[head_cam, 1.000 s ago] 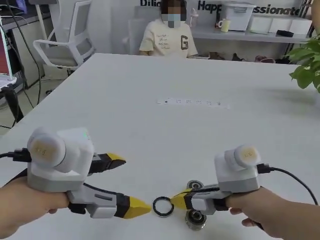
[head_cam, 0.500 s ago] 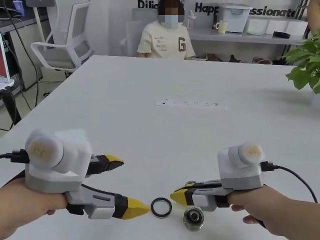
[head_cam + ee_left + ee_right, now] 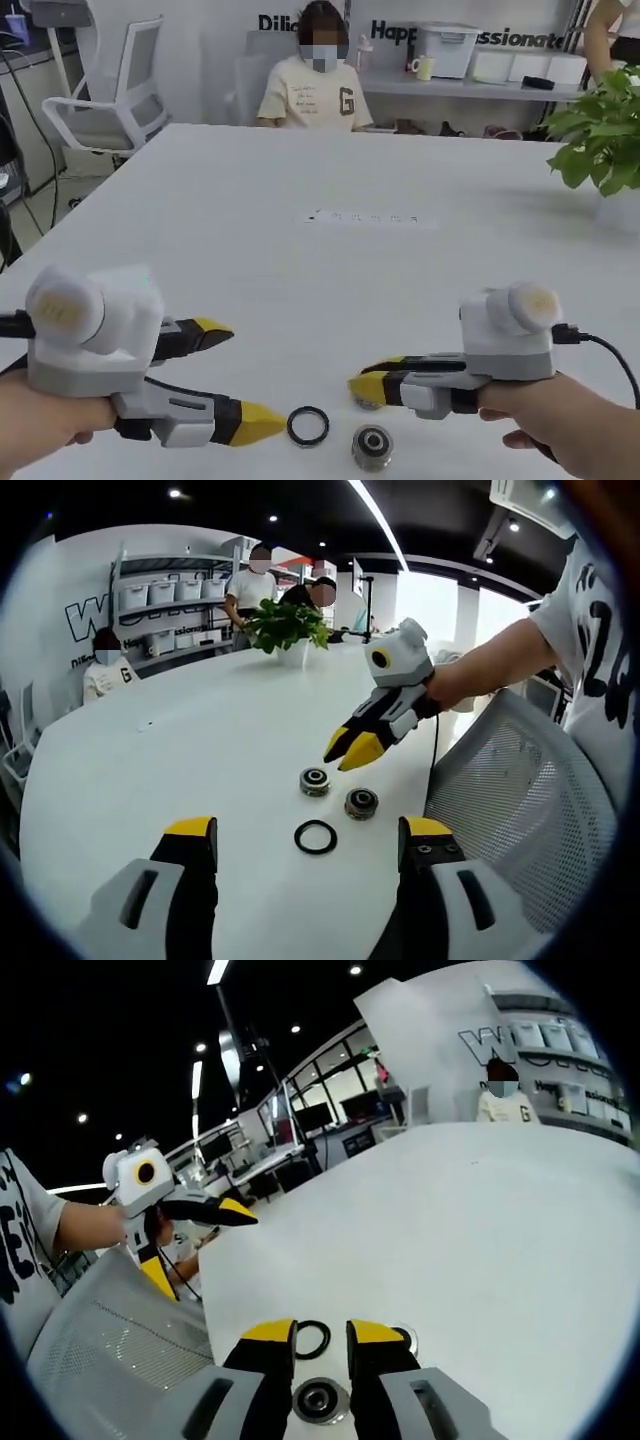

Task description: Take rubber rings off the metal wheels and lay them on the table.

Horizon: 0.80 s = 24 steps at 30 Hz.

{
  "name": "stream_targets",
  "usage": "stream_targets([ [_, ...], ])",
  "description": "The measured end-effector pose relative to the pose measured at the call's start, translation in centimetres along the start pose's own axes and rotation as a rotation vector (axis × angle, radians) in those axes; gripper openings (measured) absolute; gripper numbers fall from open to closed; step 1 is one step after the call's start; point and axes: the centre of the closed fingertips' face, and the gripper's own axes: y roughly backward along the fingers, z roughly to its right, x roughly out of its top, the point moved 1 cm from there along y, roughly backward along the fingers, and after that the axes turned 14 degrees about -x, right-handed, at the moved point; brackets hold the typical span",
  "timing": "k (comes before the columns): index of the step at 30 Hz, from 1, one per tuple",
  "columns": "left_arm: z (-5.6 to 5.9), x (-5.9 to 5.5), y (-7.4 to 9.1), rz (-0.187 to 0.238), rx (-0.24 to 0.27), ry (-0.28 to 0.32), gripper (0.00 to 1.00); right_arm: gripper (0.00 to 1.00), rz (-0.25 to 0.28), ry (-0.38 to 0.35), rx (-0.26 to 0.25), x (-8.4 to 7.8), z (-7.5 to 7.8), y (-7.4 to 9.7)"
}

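Jaws of left gripper (image 3: 309, 828) gape, rubber ring (image 3: 315, 837) just ahead.

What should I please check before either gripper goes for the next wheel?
1. Removed rubber ring lies flat on the table, free of both grippers: ok.
2. Left gripper is empty, with its jaws wide apart: ok.
3. Right gripper is empty: ok.
4. Right gripper's jaws are wide enough to take a wheel: not ok, they stand only slightly apart.
5. Nearer wheel and farther wheel sit apart on the table, close to the gripper tips: ok.
6. Whether either wheel wears a ring: cannot tell.
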Motion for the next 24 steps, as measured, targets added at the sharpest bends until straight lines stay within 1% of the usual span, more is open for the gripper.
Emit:
stream_targets([
  [6,0.3,0.4,0.1,0.009,0.000,-0.002,0.71,0.23,0.018,0.018,-0.021,-0.1,0.3,1.6],
  [10,0.6,0.7,0.2,0.015,0.002,-0.005,0.71,0.28,0.036,0.037,-0.032,0.1,0.5,2.7],
  [11,0.7,0.7,0.2,0.014,-0.001,-0.005,0.72,0.29,0.046,0.041,-0.042,0.2,0.6,3.1],
  [15,1.1,0.8,0.2,0.008,-0.002,-0.012,0.72,0.38,0.078,0.060,-0.068,0.5,1.0,4.2],
  [19,1.4,1.1,0.4,0.009,-0.002,-0.015,0.72,0.40,0.077,0.115,-0.081,0.3,0.9,5.5],
  [24,2.0,1.4,0.5,0.009,-0.002,-0.026,0.73,0.49,0.076,0.153,-0.090,0.0,1.1,6.9],
])
